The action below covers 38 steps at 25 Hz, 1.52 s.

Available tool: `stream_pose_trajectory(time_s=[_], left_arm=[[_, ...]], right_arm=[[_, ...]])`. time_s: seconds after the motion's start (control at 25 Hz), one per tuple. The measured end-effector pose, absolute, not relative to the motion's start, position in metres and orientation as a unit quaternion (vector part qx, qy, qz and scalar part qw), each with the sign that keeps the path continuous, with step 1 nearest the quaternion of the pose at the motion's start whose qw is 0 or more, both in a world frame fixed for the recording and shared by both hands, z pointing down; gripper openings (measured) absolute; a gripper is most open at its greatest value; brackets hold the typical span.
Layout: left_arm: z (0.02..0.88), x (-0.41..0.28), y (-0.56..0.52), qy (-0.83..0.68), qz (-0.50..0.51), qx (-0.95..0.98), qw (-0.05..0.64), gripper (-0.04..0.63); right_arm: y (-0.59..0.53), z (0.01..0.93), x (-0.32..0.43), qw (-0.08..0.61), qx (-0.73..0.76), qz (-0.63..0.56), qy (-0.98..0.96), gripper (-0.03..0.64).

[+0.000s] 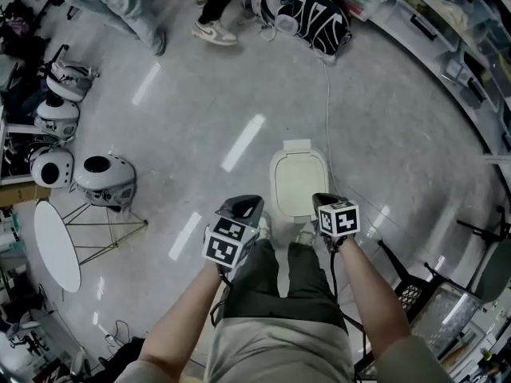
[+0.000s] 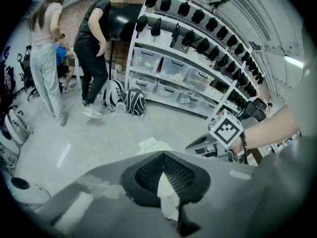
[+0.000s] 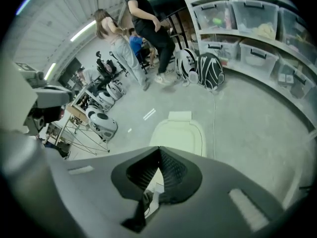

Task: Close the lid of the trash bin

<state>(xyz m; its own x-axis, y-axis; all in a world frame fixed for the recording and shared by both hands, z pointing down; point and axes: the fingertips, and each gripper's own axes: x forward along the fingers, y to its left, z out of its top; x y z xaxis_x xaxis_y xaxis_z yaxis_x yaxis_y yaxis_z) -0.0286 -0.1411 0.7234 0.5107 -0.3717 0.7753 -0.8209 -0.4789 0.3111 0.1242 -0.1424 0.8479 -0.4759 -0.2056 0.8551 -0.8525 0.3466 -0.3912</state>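
The left gripper (image 1: pixel 247 203) has its jaws pressed together at the tips, with nothing clamped. The right gripper (image 1: pixel 322 199) is the same, tips meeting and empty. Both are held side by side in front of the person's legs, pointing forward and down.

Just past and between the two sets of tips stands the trash bin (image 1: pixel 298 180) on the grey floor (image 1: pixel 200 94), in front of the person's shoes (image 1: pixel 263 228). Neither gripper touches it. In the right gripper view it shows right above the closed tips of the right gripper (image 3: pixel 159 150). In the left gripper view only a cream corner of it (image 2: pixel 151 145) peeks over the left gripper (image 2: pixel 162 155).

The cream lid (image 3: pixel 179 137) lies flat over the bin's top. Its long axis runs straight away from the person, and a small tab (image 1: pixel 296 144) sits at the far end.

A thin white cable (image 1: pixel 327 110) runs along the floor just beside the bin's right side, up toward a black-and-white bag (image 1: pixel 323 24). Well to the left are white domed helmets (image 1: pixel 105 178) and a round white table (image 1: pixel 56 244). A black crate (image 1: pixel 411 294) sits to the right. Shelves with clear boxes (image 3: pixel 257 19) curve round the far side, and people (image 2: pixel 94 43) stand near them.
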Motion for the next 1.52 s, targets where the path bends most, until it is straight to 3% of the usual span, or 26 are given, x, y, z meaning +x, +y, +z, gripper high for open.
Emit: stream_pose_trajectory(time_s=[0.48, 0.88, 1.28, 1.52], left_arm=[[0.506, -0.029, -0.217, -0.415, 0.246, 0.856, 0.187, 0.002], [0.334, -0.032, -0.21, -0.446, 0.163, 0.878, 0.067, 0.002], [0.234, -0.031, -0.155, -0.469, 0.089, 0.879, -0.009, 0.002], [0.226, -0.038, -0.137, -0.481, 0.079, 0.873, -0.01, 0.002]], right_arm=[[-0.216, 0.54, 0.131, 0.201, 0.413, 0.278, -0.844, 0.003], [-0.182, 0.318, 0.131, 0.084, 0.422, 0.133, -0.893, 0.003], [-0.131, 0.19, 0.118, -0.029, 0.392, 0.073, -0.917, 0.003], [-0.113, 0.177, 0.108, -0.007, 0.382, 0.022, -0.924, 0.002]])
